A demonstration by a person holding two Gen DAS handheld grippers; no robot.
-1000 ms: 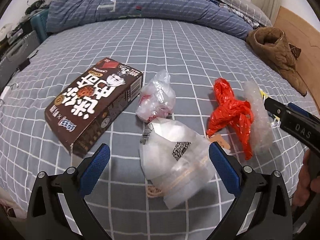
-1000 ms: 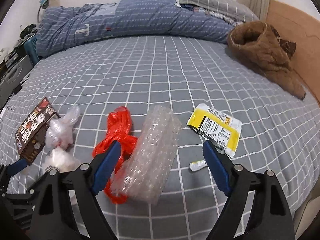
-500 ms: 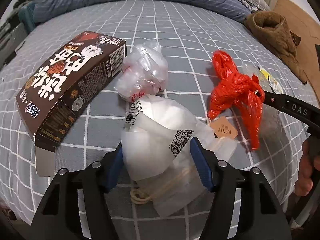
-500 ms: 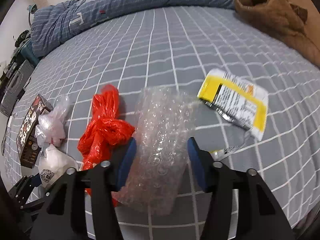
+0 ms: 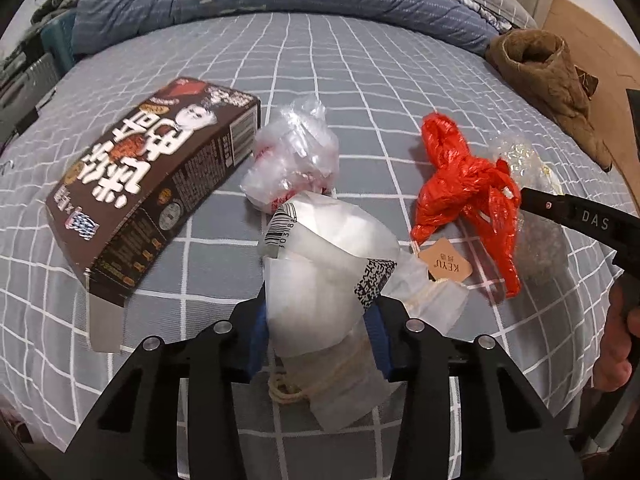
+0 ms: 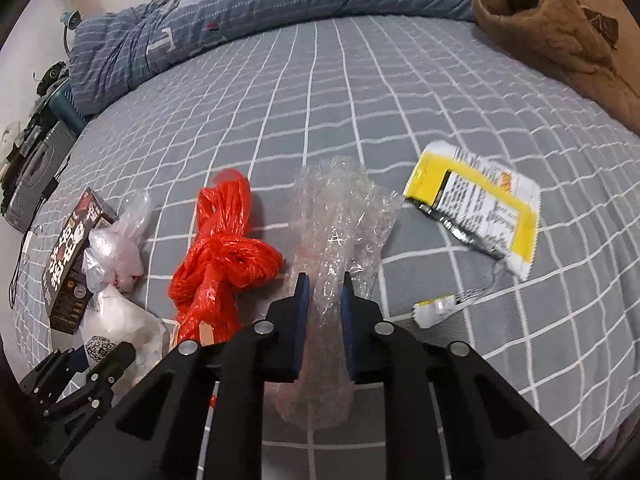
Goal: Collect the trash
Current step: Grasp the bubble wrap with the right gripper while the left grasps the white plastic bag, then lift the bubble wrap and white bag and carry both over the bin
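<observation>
Trash lies scattered on the bed: seven pieces. The left gripper has its blue fingers pressed against a white frosted bag with a QR code. The right gripper pinches a bubble wrap sheet between nearly closed fingers. Outward lie one red plastic bag, one crumpled clear bag, one brown snack box, one yellow wrapper and one small torn scrap. Across the grey checked sheet, a striped blue quilt and a brown coat sit near the far edge.
</observation>
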